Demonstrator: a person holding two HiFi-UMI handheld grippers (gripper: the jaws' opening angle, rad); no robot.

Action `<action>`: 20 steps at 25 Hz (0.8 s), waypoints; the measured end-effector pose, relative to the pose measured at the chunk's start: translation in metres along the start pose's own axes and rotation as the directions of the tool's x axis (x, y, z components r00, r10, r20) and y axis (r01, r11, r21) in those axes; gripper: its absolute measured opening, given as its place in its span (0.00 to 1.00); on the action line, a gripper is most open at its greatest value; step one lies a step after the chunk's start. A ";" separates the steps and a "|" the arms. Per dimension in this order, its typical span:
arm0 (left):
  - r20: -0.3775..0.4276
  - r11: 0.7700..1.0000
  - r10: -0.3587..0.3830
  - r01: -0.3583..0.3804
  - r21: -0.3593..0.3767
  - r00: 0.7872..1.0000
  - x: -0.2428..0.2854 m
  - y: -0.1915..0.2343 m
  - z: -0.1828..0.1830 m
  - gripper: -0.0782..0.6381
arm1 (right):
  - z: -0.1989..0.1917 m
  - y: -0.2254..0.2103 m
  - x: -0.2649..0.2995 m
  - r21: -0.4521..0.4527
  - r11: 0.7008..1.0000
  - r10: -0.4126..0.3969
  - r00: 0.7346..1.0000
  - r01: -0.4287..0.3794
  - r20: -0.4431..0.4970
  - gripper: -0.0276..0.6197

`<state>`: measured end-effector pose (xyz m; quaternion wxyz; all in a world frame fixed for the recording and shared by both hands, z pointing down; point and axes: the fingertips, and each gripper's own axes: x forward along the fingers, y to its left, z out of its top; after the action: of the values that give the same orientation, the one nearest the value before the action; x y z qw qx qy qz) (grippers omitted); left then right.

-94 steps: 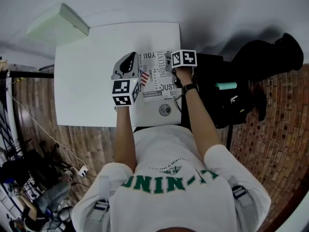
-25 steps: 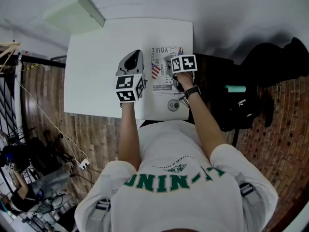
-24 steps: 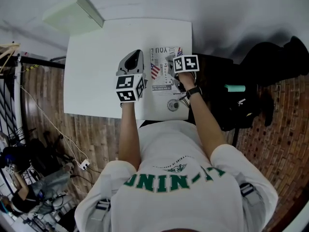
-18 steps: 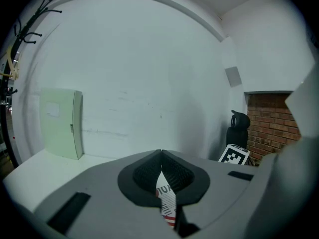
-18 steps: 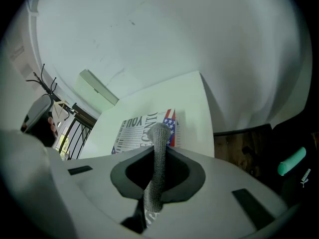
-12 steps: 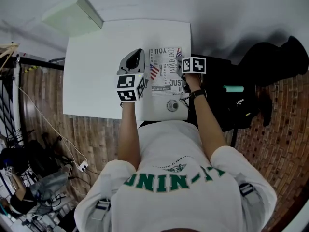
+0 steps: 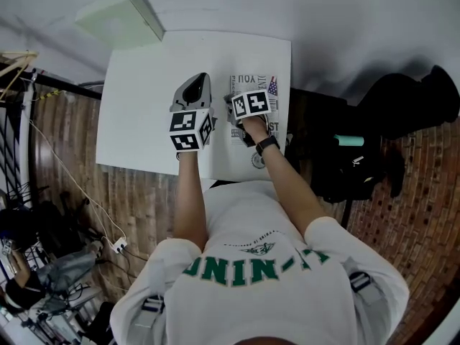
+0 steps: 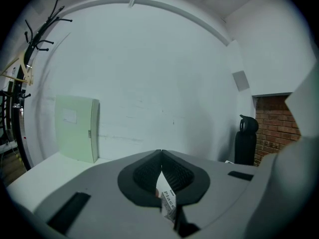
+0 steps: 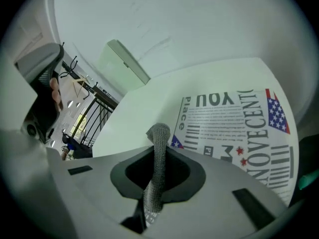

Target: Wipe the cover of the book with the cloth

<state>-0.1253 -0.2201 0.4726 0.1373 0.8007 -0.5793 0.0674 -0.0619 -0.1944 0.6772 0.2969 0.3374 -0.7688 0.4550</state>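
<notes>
A book (image 7: 263, 89) with a black-and-white newsprint cover and a small flag lies flat at the right end of the white table (image 7: 136, 99); in the right gripper view the book (image 9: 234, 128) fills the right half. My right gripper (image 7: 232, 108) sits over the book's left edge and is shut on a grey cloth (image 9: 159, 136), which sticks up between the jaws of the right gripper (image 9: 157, 158). My left gripper (image 7: 199, 80) lies just left of the book. In its own view the left gripper (image 8: 160, 154) is shut, tips touching, with cover print showing through the slit behind them.
A pale green box (image 7: 122, 16) leans on the wall beyond the table's far left corner and also shows as the green box (image 8: 77, 127). A small round object (image 7: 257, 160) lies near the table's front edge. A black chair with dark bags (image 7: 374, 121) stands right of the table.
The right gripper carried the cloth to the book's right edge, then swept it left across the cover to the left edge. The left gripper stayed beside the book.
</notes>
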 end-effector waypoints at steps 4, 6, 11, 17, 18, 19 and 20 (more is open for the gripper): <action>0.008 1.000 -0.006 0.006 0.007 1.000 -0.001 0.002 0.005 0.12 | -0.002 -0.007 -0.002 0.023 1.000 -0.002 1.000 0.002 0.013 0.10; 0.010 1.000 -0.016 0.016 0.008 1.000 0.001 0.000 0.006 0.12 | -0.003 -0.021 -0.012 0.039 0.999 -0.018 0.999 0.017 0.027 0.10; 0.009 0.997 -0.071 0.071 0.018 0.997 0.017 -0.020 0.007 0.12 | -0.008 -0.076 -0.051 0.113 0.990 -0.087 0.993 0.078 0.074 0.10; 0.012 0.988 -0.150 0.149 0.040 0.989 0.027 -0.052 0.008 0.12 | -0.017 -0.131 -0.097 0.199 0.968 -0.180 0.976 0.153 0.122 0.10; 0.012 0.987 -0.158 0.157 0.043 0.987 0.028 -0.054 0.007 0.12 | -0.017 -0.134 -0.098 0.210 0.966 -0.181 0.975 0.152 0.127 0.10; 0.010 0.986 -0.161 0.160 0.046 0.987 0.028 -0.055 0.007 0.12 | -0.017 -0.135 -0.098 0.220 0.964 -0.183 0.974 0.152 0.131 0.10; 0.008 0.986 -0.159 0.158 0.047 0.987 0.028 -0.055 0.006 0.12 | -0.017 -0.136 -0.098 0.225 0.961 -0.192 0.973 0.160 0.129 0.10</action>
<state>-0.0647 -0.2313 0.4667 0.1202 0.8475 -0.5129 0.0651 0.1063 -0.2038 0.6771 0.2399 0.4675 -0.7027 0.4797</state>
